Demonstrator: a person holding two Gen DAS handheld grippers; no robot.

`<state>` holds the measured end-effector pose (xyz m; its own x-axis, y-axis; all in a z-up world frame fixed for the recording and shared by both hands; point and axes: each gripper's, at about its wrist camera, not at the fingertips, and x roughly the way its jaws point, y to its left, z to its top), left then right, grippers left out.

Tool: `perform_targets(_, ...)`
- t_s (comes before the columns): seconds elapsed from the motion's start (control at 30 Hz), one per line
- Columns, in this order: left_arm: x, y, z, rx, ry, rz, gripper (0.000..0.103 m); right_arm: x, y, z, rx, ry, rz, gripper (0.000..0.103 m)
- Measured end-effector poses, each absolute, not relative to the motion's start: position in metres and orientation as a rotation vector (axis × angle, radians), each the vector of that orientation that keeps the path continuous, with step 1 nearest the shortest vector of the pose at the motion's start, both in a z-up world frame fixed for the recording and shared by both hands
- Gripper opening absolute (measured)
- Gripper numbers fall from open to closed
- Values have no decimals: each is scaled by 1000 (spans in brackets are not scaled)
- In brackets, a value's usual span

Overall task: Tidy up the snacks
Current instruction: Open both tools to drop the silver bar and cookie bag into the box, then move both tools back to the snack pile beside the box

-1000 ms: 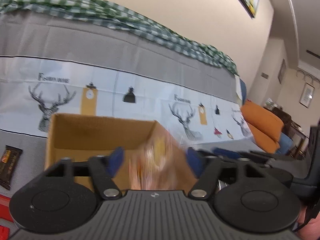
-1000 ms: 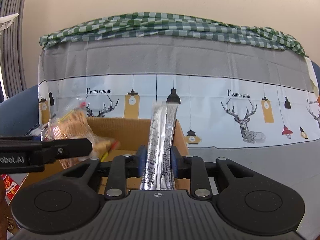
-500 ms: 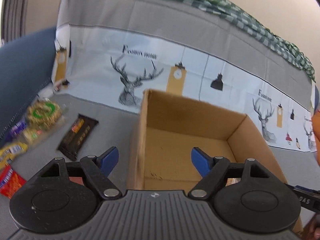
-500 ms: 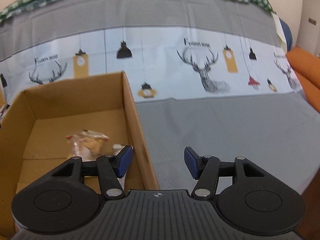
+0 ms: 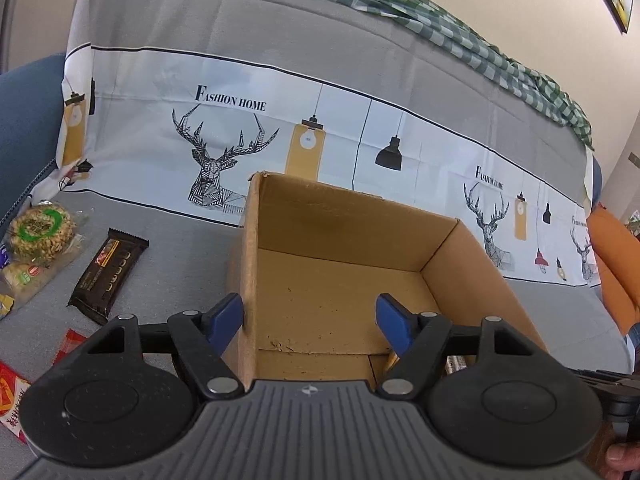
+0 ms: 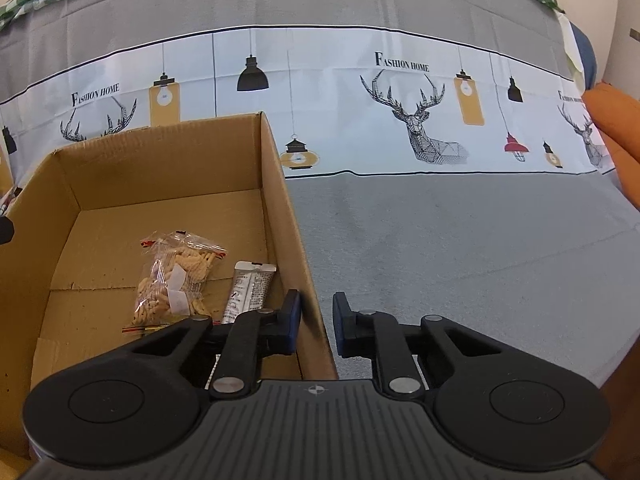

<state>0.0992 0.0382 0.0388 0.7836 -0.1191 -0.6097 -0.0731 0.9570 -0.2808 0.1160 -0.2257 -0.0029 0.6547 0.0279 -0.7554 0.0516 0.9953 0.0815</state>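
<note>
An open cardboard box (image 5: 360, 216) (image 6: 280, 200) stands on the grey sofa seat. Inside it lie a clear bag of biscuits (image 6: 176, 276) and a silver packet (image 6: 250, 292). My left gripper (image 5: 310, 320) is open and empty, its fingers astride the box's left wall. My right gripper (image 6: 316, 324) is open and empty, its fingers astride the box's right wall. Left of the box lie a dark chocolate bar (image 5: 108, 276), a round rice cake pack (image 5: 40, 232) and a red packet (image 5: 12, 400).
A deer-print cover (image 5: 320, 128) hangs over the sofa back. Orange cushions (image 6: 616, 128) sit at the far right. Bare grey seat (image 6: 460, 248) spreads right of the box.
Both grippers let go of their snacks; the biscuit bag and the silver packet now lie in the box. The left gripper swung left, then back a little. The right jaws narrowed.
</note>
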Motion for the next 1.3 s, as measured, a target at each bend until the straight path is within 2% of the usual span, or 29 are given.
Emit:
perform_targets(0.13, 98, 40, 41, -316, 652, -36, 77, 116, -228, -2, 112, 855, -17, 18)
perform_targets(0.2, 96, 40, 45, -311, 631, -42, 77, 115, -230, 1, 132, 839, -16, 25)
perform_targets(0.27, 93, 39, 49, -299, 611, -51, 77, 112, -230, 5, 150, 821, -9, 36)
perform_targets(0.47, 82, 35, 56, -261, 558, -89, 77, 104, -225, 17, 138, 751, 13, 40)
perform_targets(0.73, 63, 41, 60, -246, 545, -159, 61, 96, -216, 25, 117, 712, 12, 41)
perform_targets(0.87, 54, 51, 63, -263, 550, -179, 55, 92, -213, 28, 140, 701, 9, 49)
perform_targets(0.97, 46, 57, 67, -251, 544, -183, 49, 89, -207, 32, 155, 685, 18, 49)
perform_targets(1.17, 35, 74, 71, -285, 586, -264, 31, 79, -186, 41, 176, 662, 62, 49)
perform_targets(1.3, 38, 97, 75, -293, 629, -319, 29, 73, -167, 47, 176, 651, 104, 49)
